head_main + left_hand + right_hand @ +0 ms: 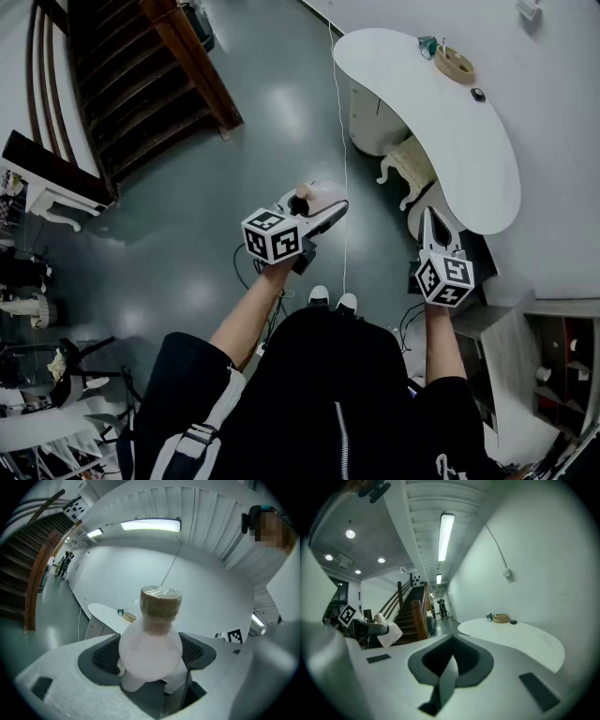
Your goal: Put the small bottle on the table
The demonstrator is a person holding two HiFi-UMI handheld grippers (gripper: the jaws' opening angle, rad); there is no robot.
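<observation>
Holding the small bottle (pixel 150 651) in the left tongs (pixel 317 204): spread wide, pads pressing the round frosted belly from both sides, tan cap pointing forward. Carried in mid-air over the grey floor (pixel 187 244), well apart from the white counter (pixel 469 150) ahead to the right. Right tongs (pixel 434 223) pressed together with nothing between them, nearer the counter edge.

Risks, as judgement only:
- Gripping a smooth curved belly: likely to squirt forward or twist in the pads if the squeeze eases on the way over. Long drop to a hard floor, possible break.
- Lying close to level in the tongs: needs tipping base-down before release, else likely to land on its side and roll off the curved counter edge.
- Letting go too high above the top: bounce or topple.
- Setting down at the far end: possible knock against the woven basket (pixel 455 64) or the small dark thing (pixel 478 94) near it.
- Thin white cable (pixel 337 112) running down between person and counter: possible snag on approach.
</observation>
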